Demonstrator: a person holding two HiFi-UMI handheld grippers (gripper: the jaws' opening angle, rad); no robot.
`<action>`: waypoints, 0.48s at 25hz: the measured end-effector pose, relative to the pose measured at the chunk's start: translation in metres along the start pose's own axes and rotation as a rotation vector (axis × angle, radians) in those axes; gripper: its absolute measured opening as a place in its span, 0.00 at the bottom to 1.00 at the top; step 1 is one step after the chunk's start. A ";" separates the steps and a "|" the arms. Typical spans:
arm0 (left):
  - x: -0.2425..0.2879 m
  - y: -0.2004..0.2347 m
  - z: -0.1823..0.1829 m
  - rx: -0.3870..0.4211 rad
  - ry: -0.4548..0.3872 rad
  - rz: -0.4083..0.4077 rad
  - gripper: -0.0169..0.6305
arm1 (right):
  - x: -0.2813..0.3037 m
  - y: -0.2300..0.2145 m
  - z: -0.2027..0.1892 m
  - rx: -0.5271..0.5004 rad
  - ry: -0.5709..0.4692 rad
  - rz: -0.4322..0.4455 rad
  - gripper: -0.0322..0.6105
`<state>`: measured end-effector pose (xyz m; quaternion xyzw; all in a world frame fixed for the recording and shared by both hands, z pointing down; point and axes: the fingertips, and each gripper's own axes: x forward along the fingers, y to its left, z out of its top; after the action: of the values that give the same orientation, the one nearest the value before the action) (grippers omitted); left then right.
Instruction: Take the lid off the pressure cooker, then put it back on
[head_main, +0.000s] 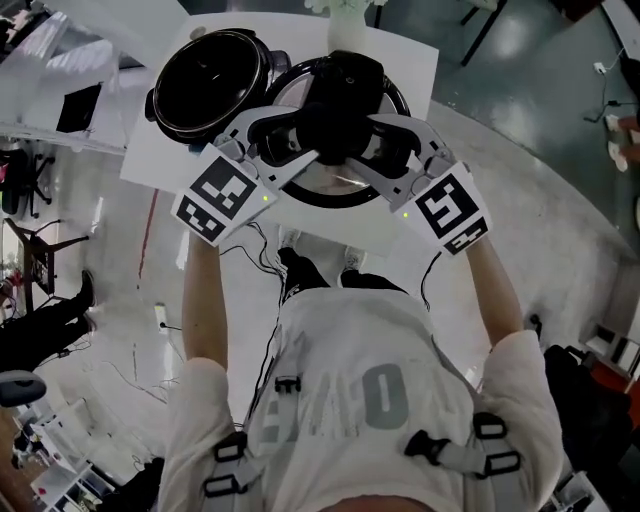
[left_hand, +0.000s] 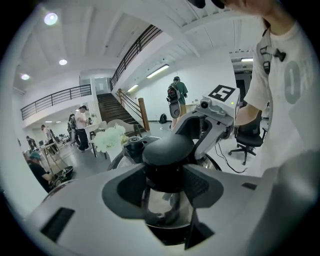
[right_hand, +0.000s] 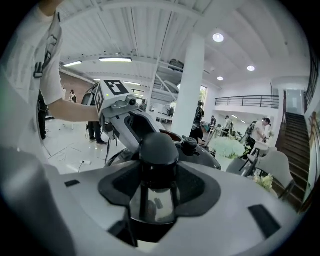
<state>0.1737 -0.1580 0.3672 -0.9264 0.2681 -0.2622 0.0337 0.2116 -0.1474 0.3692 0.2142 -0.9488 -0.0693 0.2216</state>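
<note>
The open pressure cooker pot (head_main: 208, 82), with a black inside, stands on the white table (head_main: 405, 62) at the upper left. Its round lid (head_main: 322, 195) is off the pot and hangs to the right of it, over the table's near edge. Both grippers hold the lid by its black knob (head_main: 340, 118) from opposite sides. My left gripper (head_main: 300, 137) is shut on the knob (left_hand: 167, 149) from the left, with the jaws' pads pressed on the knob's stem. My right gripper (head_main: 386, 140) is shut on the same knob (right_hand: 158, 146) from the right. The lid's shiny dome shows below both pairs of jaws.
A bunch of white flowers (head_main: 345, 10) stands at the table's far edge. Cables (head_main: 268, 250) lie on the floor by my feet. Several people and a staircase (left_hand: 112, 107) are far off in the hall, and an office chair (left_hand: 247, 136) stands behind me.
</note>
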 end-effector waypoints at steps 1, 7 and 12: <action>-0.007 0.006 0.006 0.009 -0.003 0.010 0.36 | 0.001 -0.002 0.010 -0.012 -0.011 -0.001 0.40; -0.046 0.051 0.031 0.069 -0.004 0.085 0.36 | 0.023 -0.018 0.068 -0.073 -0.070 -0.022 0.40; -0.078 0.100 0.024 0.086 -0.002 0.106 0.36 | 0.067 -0.026 0.105 -0.076 -0.095 -0.028 0.40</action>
<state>0.0816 -0.2056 0.2902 -0.9089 0.3051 -0.2704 0.0874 0.1193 -0.1962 0.2959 0.2154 -0.9518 -0.1188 0.1834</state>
